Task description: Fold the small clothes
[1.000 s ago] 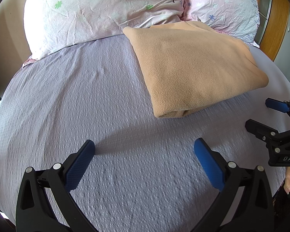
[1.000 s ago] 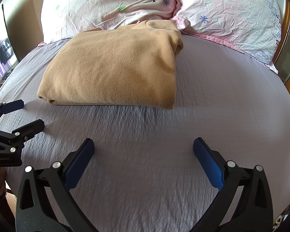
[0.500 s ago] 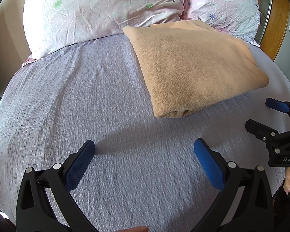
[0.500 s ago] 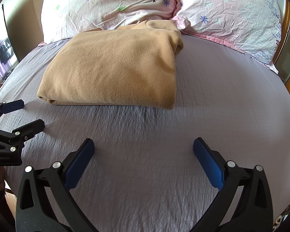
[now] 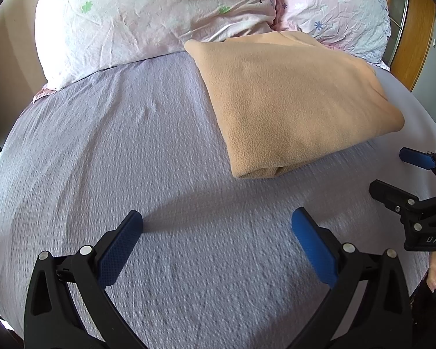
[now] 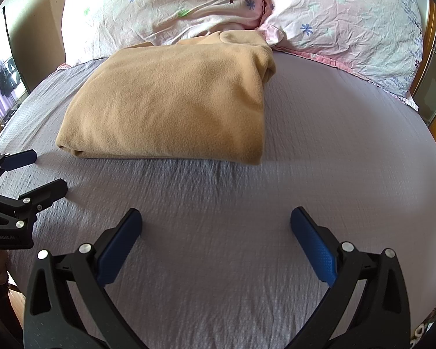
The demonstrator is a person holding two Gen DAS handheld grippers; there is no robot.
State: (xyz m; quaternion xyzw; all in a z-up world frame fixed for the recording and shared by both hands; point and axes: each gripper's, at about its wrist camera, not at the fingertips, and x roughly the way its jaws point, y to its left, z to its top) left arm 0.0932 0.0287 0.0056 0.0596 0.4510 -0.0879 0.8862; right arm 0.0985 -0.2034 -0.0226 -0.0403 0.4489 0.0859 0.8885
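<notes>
A tan fleece garment [image 5: 293, 99] lies folded into a thick rectangle on the lilac bed sheet [image 5: 116, 145], its far end against the pillows. It also shows in the right wrist view [image 6: 174, 104]. My left gripper [image 5: 216, 226] is open and empty, low over the sheet in front of the garment's near left corner. My right gripper [image 6: 215, 224] is open and empty, in front of the garment's near edge. The right gripper shows at the right edge of the left wrist view [image 5: 392, 171], and the left gripper at the left edge of the right wrist view [image 6: 35, 171].
Two pink floral pillows [image 6: 165, 8] [image 6: 348, 20] lie along the head of the bed. A wooden bed frame [image 5: 409, 29] stands at the right. The sheet's left edge drops off by a window [image 6: 5, 78].
</notes>
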